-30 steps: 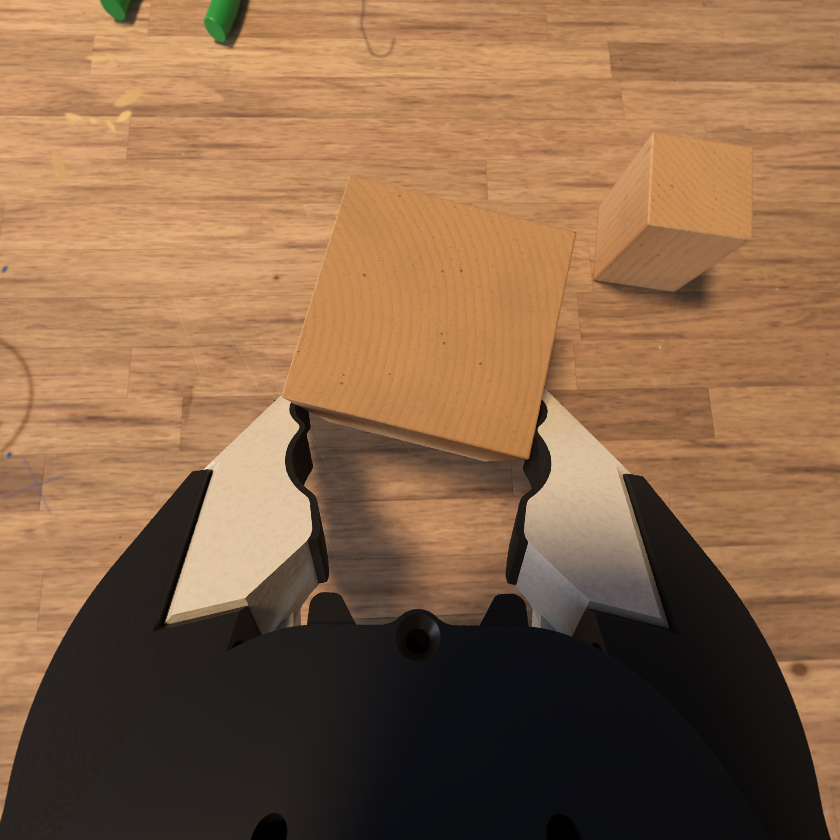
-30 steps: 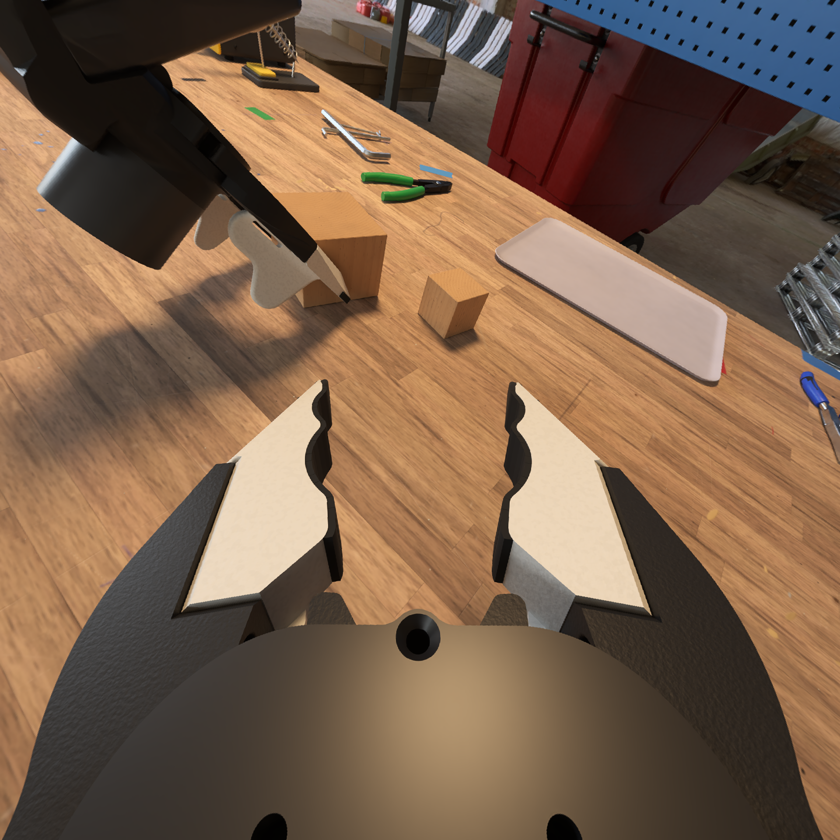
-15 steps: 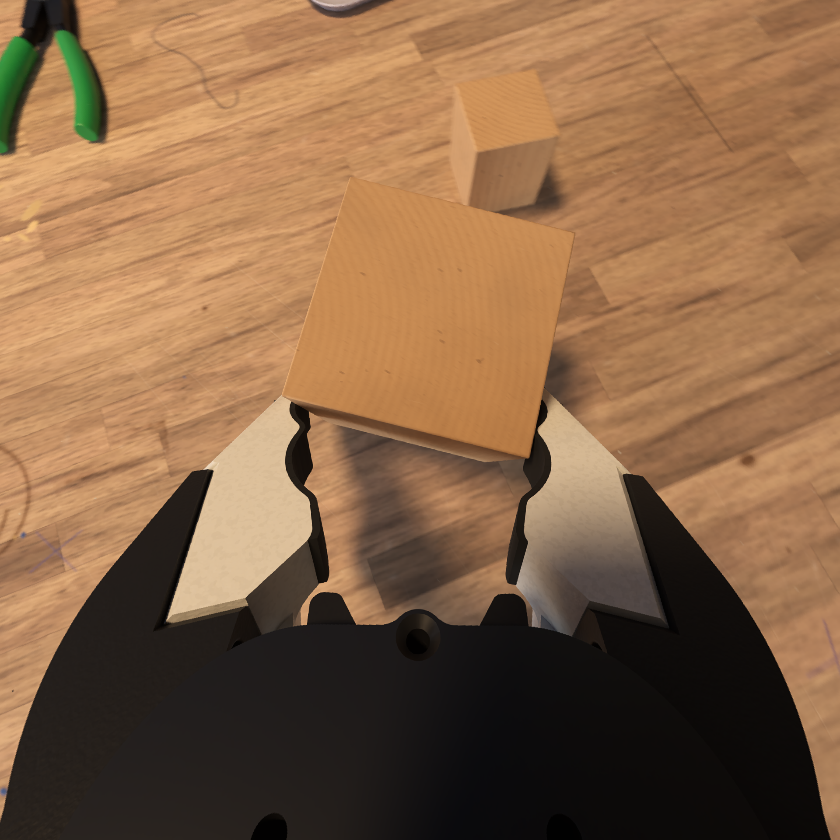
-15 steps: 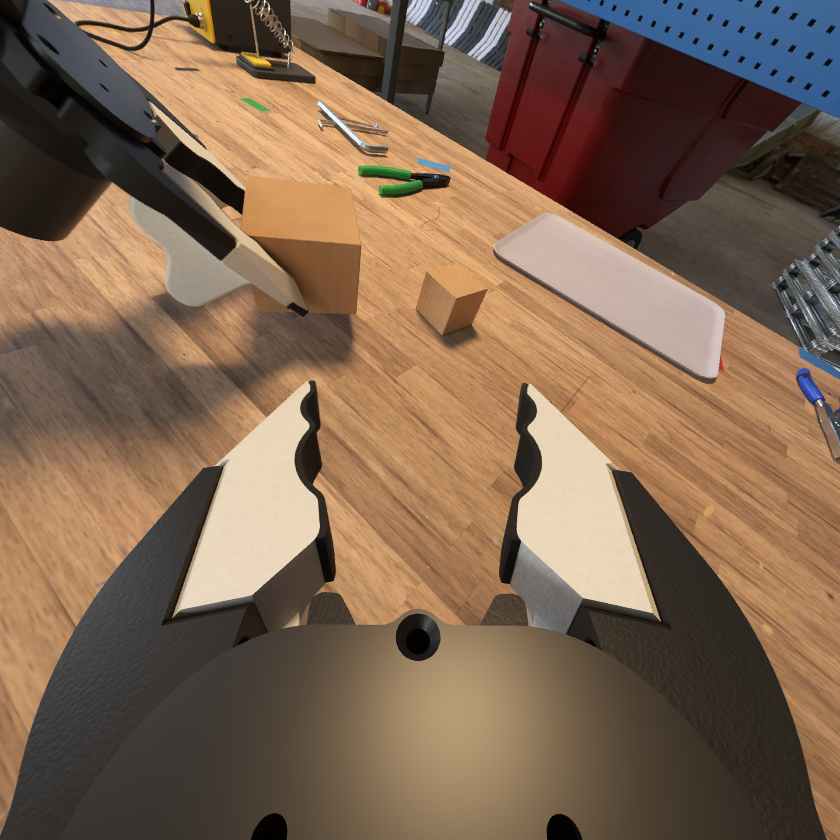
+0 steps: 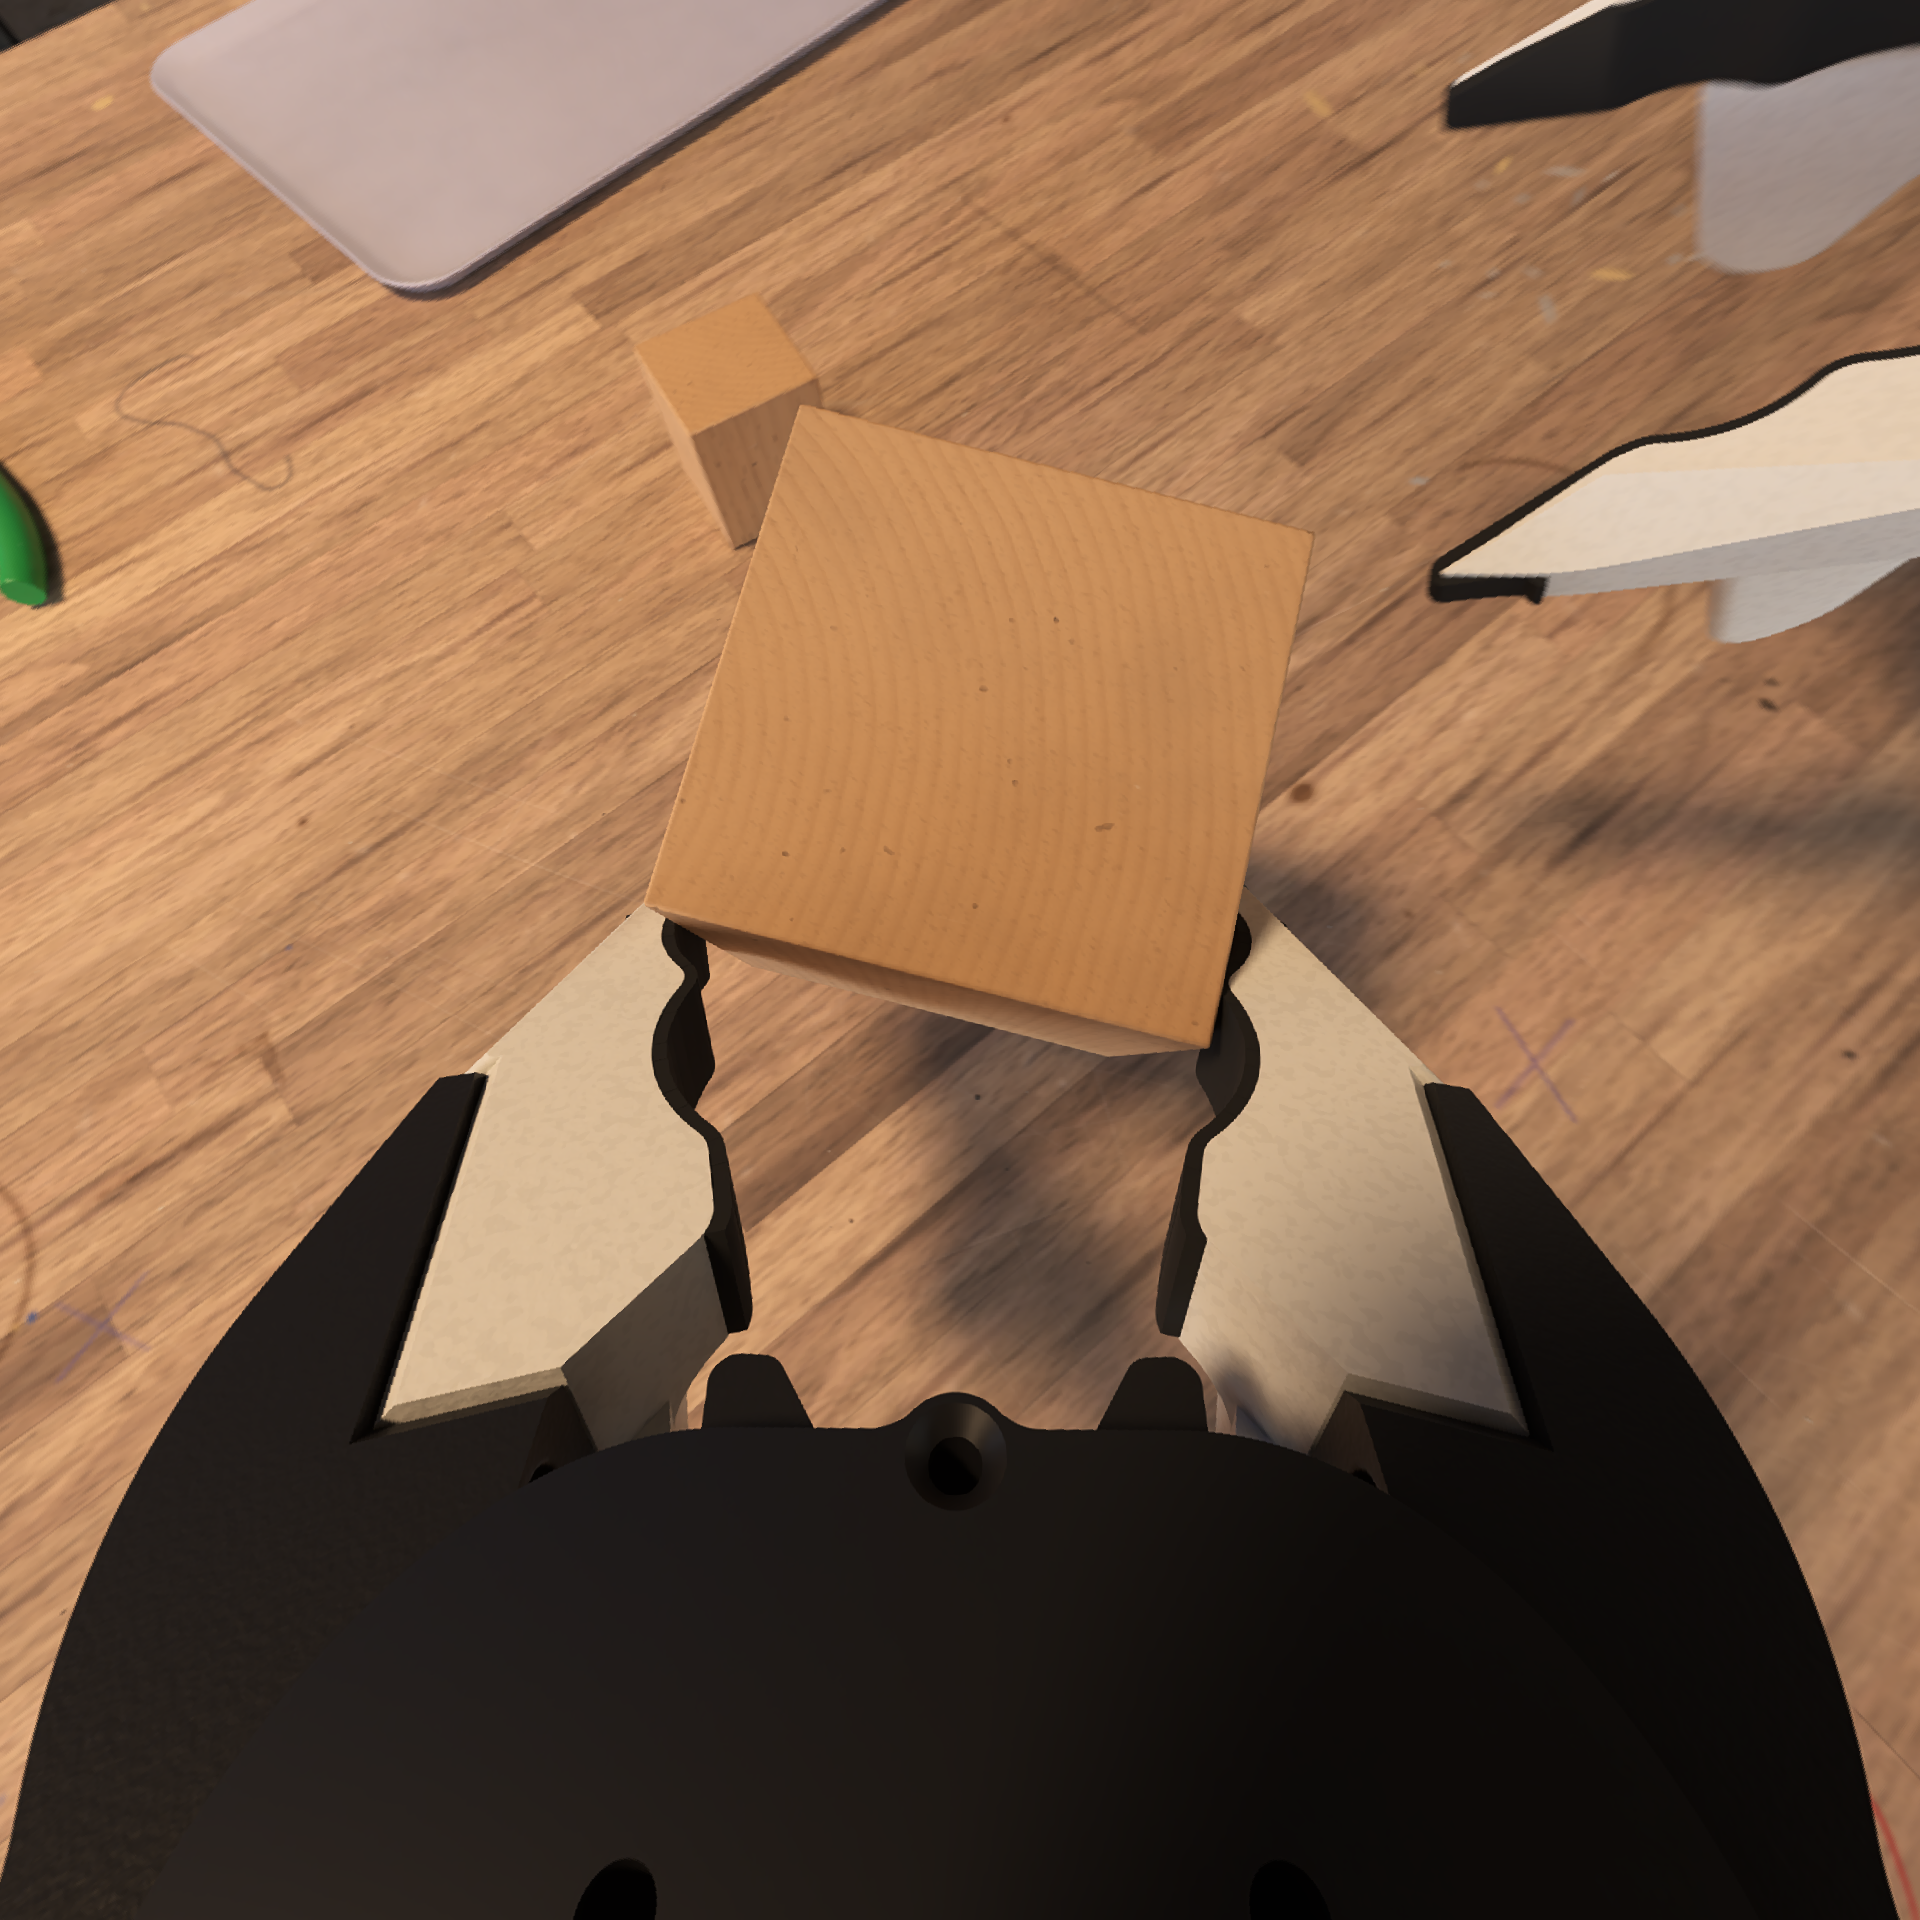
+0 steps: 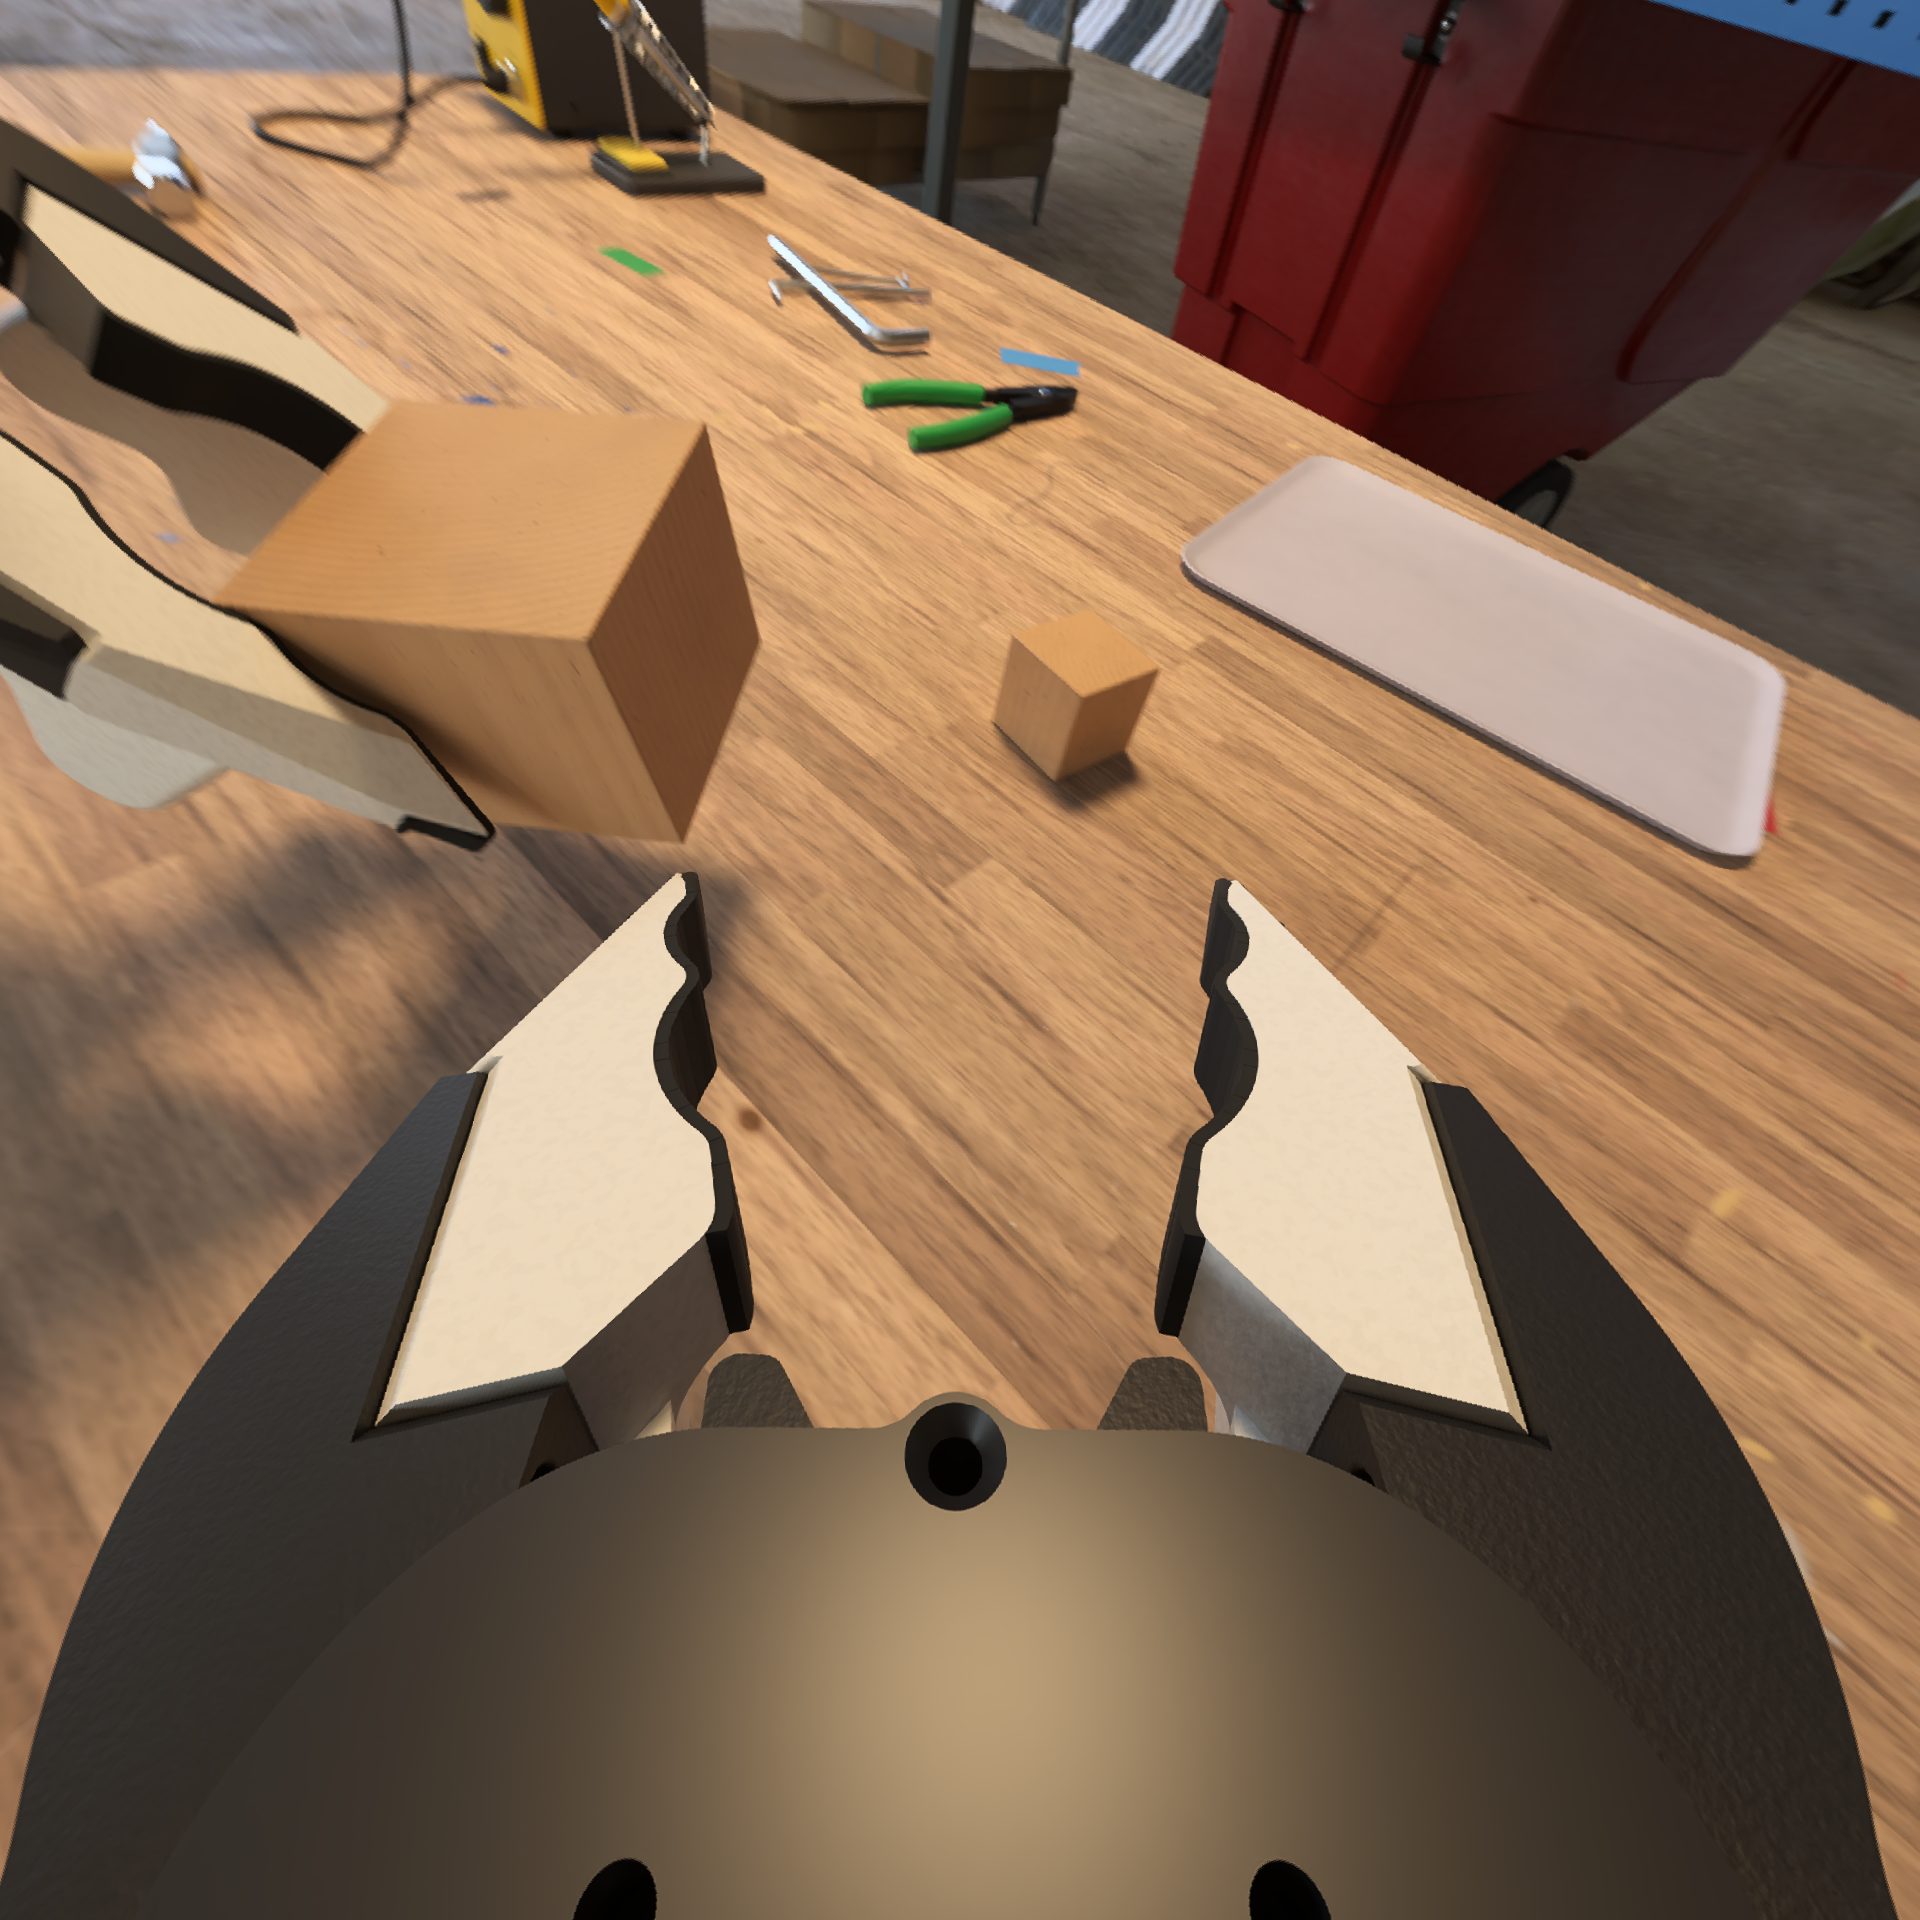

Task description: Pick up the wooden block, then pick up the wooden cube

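Observation:
The large wooden block is clamped between my left gripper's fingertips and hangs above the workbench, its shadow below it. In the right wrist view the block floats at the left, with one left finger along its near side. The small wooden cube stands on the bench ahead of my right gripper, which is open, empty and low over the wood. In the left wrist view the cube sits just beyond the block, and the right gripper shows at the upper right.
A flat grey tray lies to the right of the cube and shows in the left wrist view too. Green-handled pliers, hex keys and a soldering station lie farther back. A red bin stands beyond the bench edge.
My left gripper has lifted the block off the bench and swung round with it, nearer my right gripper. The tray and right gripper came into its view. My right gripper opened slightly wider.

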Motion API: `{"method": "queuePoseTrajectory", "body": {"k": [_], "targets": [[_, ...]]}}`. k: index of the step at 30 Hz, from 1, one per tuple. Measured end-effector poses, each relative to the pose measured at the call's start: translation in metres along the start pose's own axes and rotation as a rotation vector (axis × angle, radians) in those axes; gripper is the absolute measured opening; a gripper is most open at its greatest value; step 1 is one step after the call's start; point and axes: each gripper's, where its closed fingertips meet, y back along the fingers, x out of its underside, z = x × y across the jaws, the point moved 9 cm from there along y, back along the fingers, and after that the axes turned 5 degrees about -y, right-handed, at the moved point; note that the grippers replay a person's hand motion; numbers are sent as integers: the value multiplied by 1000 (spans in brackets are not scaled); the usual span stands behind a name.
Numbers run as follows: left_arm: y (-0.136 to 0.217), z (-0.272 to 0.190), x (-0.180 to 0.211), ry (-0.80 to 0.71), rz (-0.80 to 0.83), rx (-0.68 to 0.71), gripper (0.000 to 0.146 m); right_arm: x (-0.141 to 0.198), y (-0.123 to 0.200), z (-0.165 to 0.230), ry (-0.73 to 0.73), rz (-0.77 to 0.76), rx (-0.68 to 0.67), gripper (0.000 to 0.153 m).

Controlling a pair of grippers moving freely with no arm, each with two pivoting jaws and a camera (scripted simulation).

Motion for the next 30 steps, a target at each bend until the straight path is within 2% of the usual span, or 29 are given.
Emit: {"method": "queuePoseTrajectory", "body": {"k": [4, 8, 10, 14, 18, 20, 22, 25, 27, 30], "targets": [[8, -3, 1, 2, -29, 24, 97, -8, -2, 12, -38, -36, -77, 97], [8, -1, 5, -30, -7, -21, 97, -15, -15, 9, -34, -43, -81, 96], [6, -1, 8, -40, -2, -29, 97, -16, -33, -3, -50, -3, -69, 96], [3, 3, 15, 46, -29, 62, 97, -19, -83, -25, 12, 143, -9, 99], [6, 9, 20, 66, -22, 80, 97, -22, -128, -42, 79, 234, -66, 107], [10, 13, 22, 60, -17, 70, 97, -22, -143, -52, 130, 281, -104, 106], [12, 17, 22, 59, -12, 71, 97, -21, -154, -60, 165, 316, -135, 97], [15, 19, 24, 52, -13, 65, 97, -21, -164, -64, 165, 326, -172, 92], [15, 20, 25, 51, -9, 64, 97, -24, -166, -63, 224, 324, -187, 93], [13, 20, 28, 49, -4, 72, 97, -31, -164, -59, 466, 333, -181, 82]]}}
